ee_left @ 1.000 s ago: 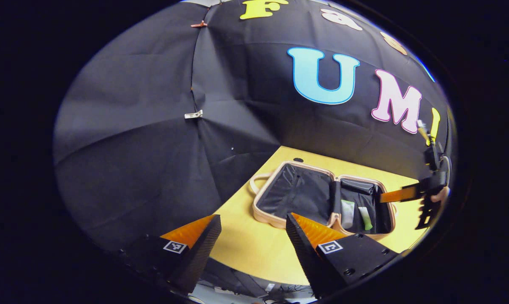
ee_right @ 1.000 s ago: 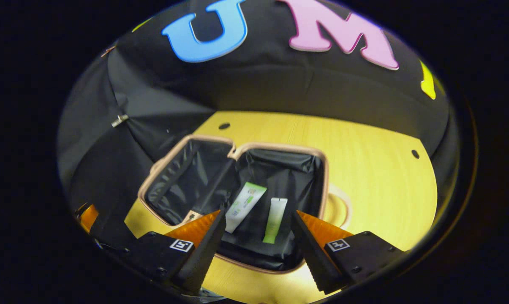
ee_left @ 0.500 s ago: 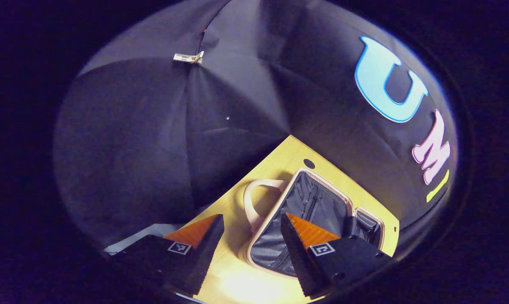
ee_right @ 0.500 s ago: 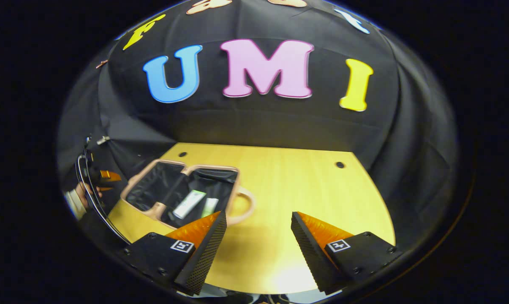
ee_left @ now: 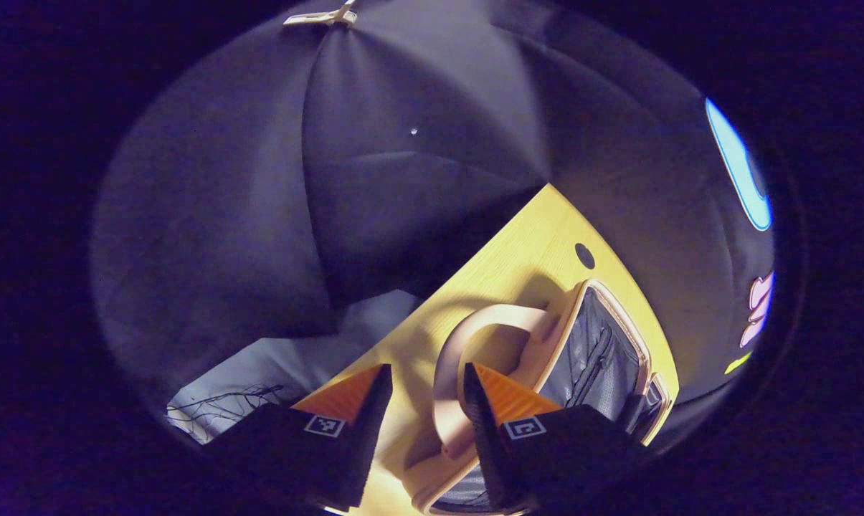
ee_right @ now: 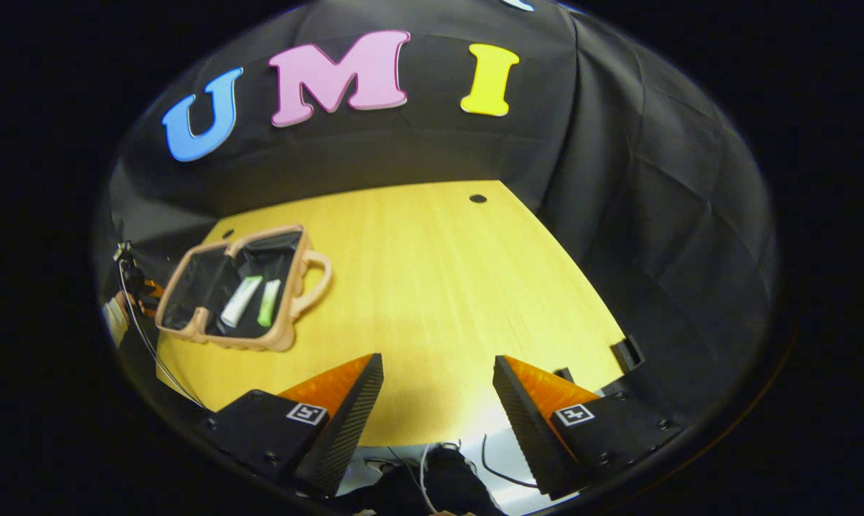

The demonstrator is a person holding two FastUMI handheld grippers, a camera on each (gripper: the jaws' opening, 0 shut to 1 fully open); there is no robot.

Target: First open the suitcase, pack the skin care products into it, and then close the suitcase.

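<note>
So the left gripper (ee_left: 421, 401) sits at the bottom of the left gripper view with its fingers spread a bit, and the pink handle (ee_left: 467, 358) of the suitcase (ee_left: 604, 344) runs up through the gap between them. I can't tell if either finger actually touches the handle, it looks like it's just framed by them, not pinched. Right of the handle you see the open half of the case with its dark lining and a zip pocket, lying flat on the yellow table (ee_left: 518, 251), over in the lower right of the frame. A white floor patch with cables shows at lower left.

Over in the right gripper view, the right gripper (ee_right: 439, 401) is at the bottom, fingers wide apart with nothing between them, hanging over the near edge of the table (ee_right: 439, 272). The suitcase (ee_right: 188, 315) is well off at the left of that frame, lying open, with a white tube (ee_right: 240, 301) and a green tube (ee_right: 267, 302) side by side in the half nearer the handle (ee_right: 317, 279). At the far left edge, just beside the case, there's a hand (ee_right: 116, 312) with the other gripper and a cable.
</note>
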